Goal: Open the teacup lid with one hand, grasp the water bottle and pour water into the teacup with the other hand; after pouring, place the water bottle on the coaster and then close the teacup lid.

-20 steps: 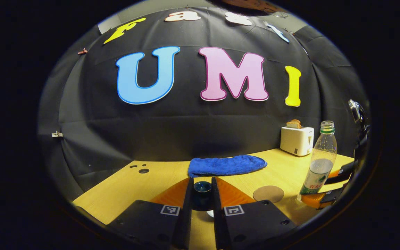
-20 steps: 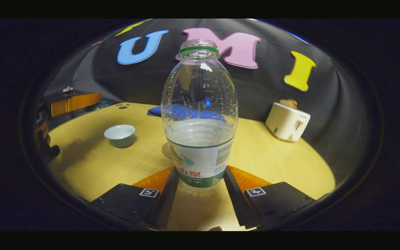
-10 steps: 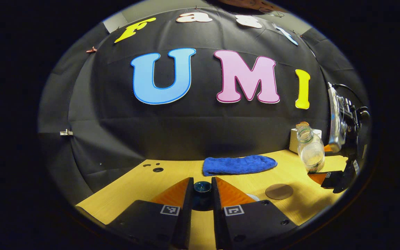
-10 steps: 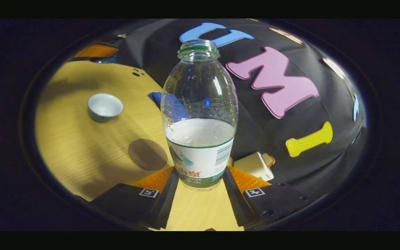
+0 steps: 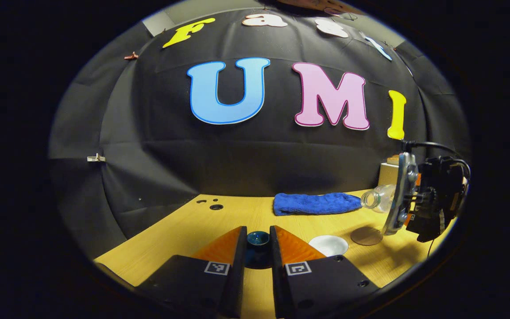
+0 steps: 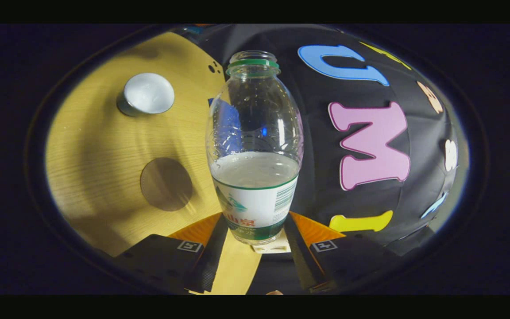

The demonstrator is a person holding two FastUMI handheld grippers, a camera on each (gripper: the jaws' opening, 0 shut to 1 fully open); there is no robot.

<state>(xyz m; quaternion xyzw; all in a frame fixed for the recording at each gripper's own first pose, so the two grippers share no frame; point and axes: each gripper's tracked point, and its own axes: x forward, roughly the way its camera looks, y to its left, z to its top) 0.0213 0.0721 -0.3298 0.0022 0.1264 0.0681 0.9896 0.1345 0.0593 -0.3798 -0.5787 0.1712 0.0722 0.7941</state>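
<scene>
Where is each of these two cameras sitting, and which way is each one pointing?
Left gripper view: rides on the left claw, low over the table, facing the back wall; its fingers clamp the dark cup lid.
Right gripper view: rides on the tipped-over right claw, looking along the water bottle it grips.
Both views share the white teacup, round coaster, blue cloth and bottle.

Clear glossy plastic water bottle [image 6: 255, 146], matt wood-grain table [image 6: 100, 146], fluffy blue cloth [image 5: 316, 204]
</scene>
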